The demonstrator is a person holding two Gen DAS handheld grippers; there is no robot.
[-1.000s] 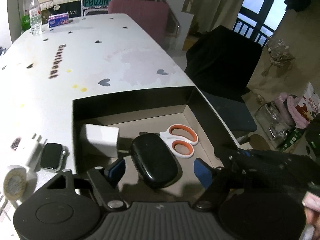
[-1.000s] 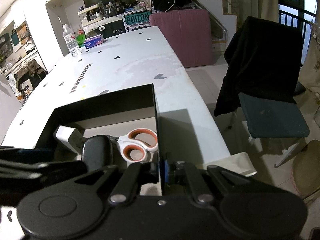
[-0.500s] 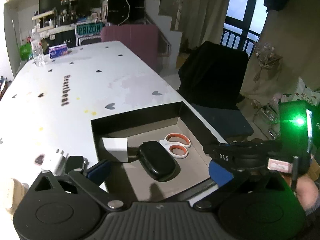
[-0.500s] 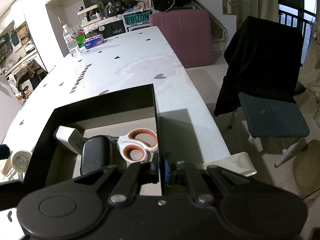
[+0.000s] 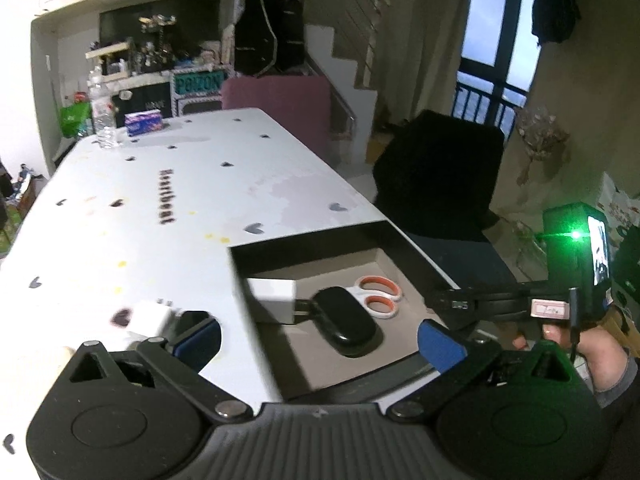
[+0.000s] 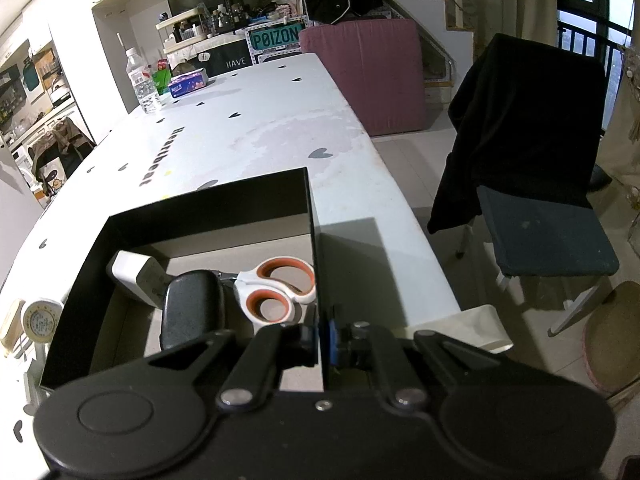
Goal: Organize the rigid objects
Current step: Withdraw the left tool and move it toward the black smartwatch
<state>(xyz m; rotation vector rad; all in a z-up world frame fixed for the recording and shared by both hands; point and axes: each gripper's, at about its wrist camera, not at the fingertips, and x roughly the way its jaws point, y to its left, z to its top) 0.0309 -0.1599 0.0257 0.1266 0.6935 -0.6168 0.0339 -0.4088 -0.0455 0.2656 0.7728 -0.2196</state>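
Note:
A black open box (image 5: 416,248) (image 6: 200,216) sits on the white table. It holds a black case (image 5: 346,320) (image 6: 192,308), orange-handled scissors (image 5: 378,298) (image 6: 280,284) and a white block (image 5: 274,298) (image 6: 136,276). My left gripper (image 5: 320,338) is open and empty, raised above the box's near left side. My right gripper (image 6: 322,338) is shut on the box's right wall (image 6: 316,264) near its front corner. A white charger (image 5: 150,316) lies on the table left of the box, partly hidden behind my left finger.
A round tape roll (image 6: 40,320) lies left of the box. A water bottle (image 6: 142,80) and tissue pack (image 6: 188,82) stand at the table's far end. A chair draped in black (image 6: 528,132) is right of the table. The table edge runs just right of the box.
My left gripper has risen and pulled back from inside the box, leaving the black case lying in it. The right gripper and the box have not moved.

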